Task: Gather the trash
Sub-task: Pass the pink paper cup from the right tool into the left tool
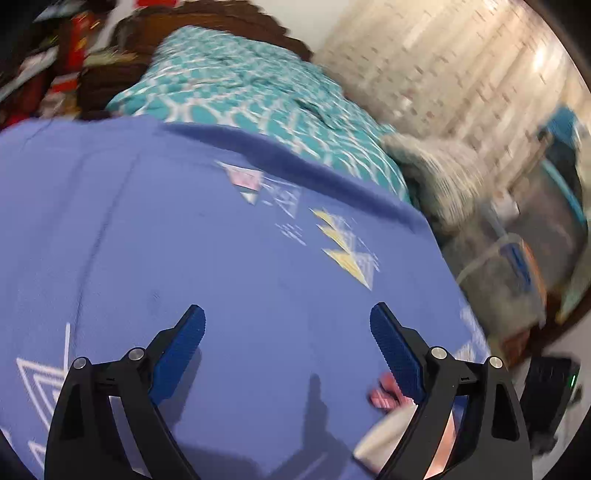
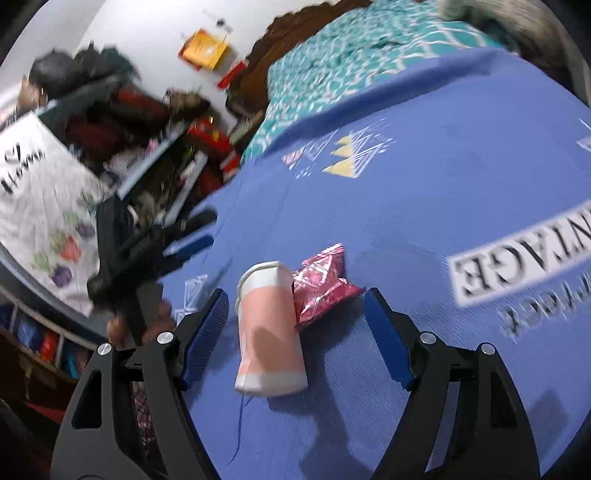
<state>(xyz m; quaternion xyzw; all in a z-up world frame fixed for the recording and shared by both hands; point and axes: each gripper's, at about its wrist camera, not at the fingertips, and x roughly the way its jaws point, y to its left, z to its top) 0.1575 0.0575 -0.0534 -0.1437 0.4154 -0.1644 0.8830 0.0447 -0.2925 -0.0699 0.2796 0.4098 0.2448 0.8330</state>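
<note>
A pink and white paper cup (image 2: 271, 332) lies on its side on the blue blanket (image 2: 424, 206), with a crumpled pink foil wrapper (image 2: 323, 288) touching its right side. My right gripper (image 2: 295, 310) is open, its jaws standing either side of the cup and wrapper, just above the blanket. My left gripper (image 1: 288, 325) is open and empty over the blanket (image 1: 184, 240). The cup (image 1: 391, 435) and wrapper (image 1: 384, 395) show partly behind its right finger (image 1: 395, 347). The left gripper also shows in the right wrist view (image 2: 184, 236) at the blanket's left edge.
A teal patterned bedspread (image 2: 351, 51) and brown headboard (image 1: 207, 18) lie beyond the blanket. Cluttered shelves (image 2: 147, 140) stand to the left. A grey pillow (image 1: 439, 173), curtains (image 1: 443, 66) and storage bags (image 1: 517, 266) are to the right. A white printed bag (image 2: 37, 192) hangs far left.
</note>
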